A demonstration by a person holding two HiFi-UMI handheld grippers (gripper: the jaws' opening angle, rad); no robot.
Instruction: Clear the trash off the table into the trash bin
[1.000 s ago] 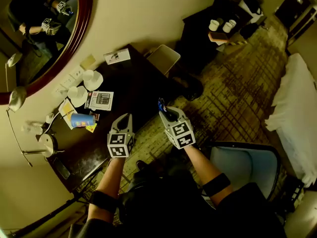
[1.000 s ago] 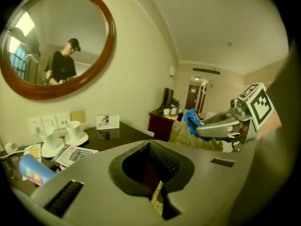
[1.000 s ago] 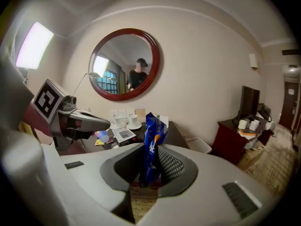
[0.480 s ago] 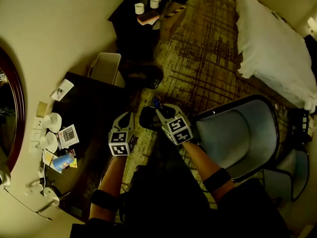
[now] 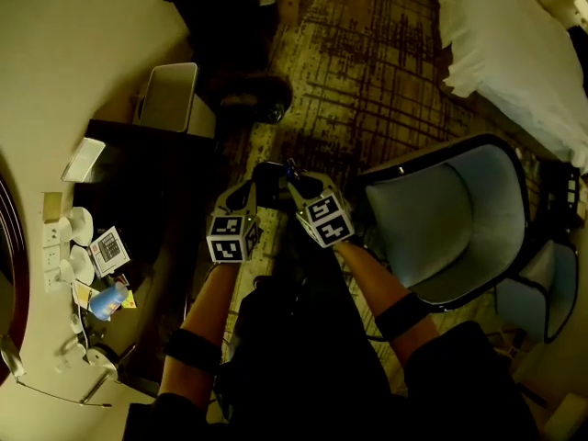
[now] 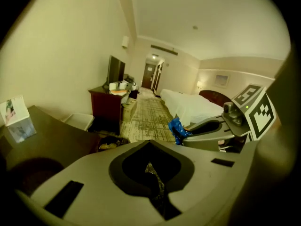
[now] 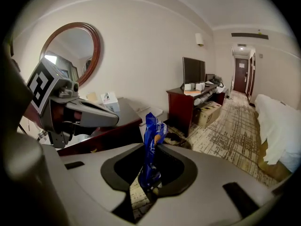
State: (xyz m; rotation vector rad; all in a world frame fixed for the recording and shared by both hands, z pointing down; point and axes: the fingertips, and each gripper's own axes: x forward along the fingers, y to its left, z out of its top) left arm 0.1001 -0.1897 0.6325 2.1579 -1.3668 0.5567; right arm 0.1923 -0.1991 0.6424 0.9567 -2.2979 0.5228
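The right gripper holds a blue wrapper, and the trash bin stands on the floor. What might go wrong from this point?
1. The right gripper pinches only the lower end of the blue wrapper. The rest stands free, so it may slip out onto the carpet.
2. The trash bin sits low, close to the table corner. A light wrapper released from high up may land beside it.

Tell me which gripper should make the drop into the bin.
Right. The right gripper is shut on the wrapper, and the bin stands ahead of it on the floor. The left gripper is shut with nothing between its jaws.
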